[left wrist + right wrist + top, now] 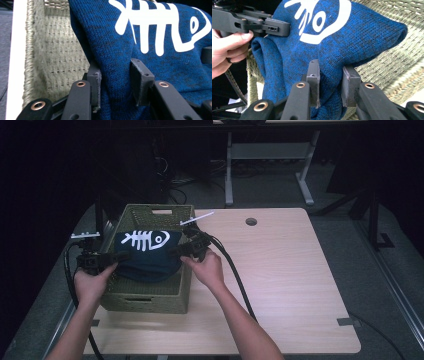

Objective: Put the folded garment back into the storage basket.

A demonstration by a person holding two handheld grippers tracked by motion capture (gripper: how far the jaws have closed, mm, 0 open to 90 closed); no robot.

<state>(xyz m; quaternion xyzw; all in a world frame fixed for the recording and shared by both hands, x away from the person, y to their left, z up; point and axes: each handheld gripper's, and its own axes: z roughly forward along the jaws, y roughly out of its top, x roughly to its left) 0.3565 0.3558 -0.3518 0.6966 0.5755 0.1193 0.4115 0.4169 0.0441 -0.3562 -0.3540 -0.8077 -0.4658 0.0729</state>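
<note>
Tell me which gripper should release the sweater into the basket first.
Probably the left gripper: its end of the sweater hangs inside the basket, close to the wall. The right gripper grips its end up by the rim.

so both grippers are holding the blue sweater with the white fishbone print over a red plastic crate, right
Not quite: the blue sweater is held by the left gripper and right gripper over an olive-green woven basket, not a red plastic crate. The high view shows it.

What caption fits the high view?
Both grippers hold a fish-bone sweater over a basket.
</note>
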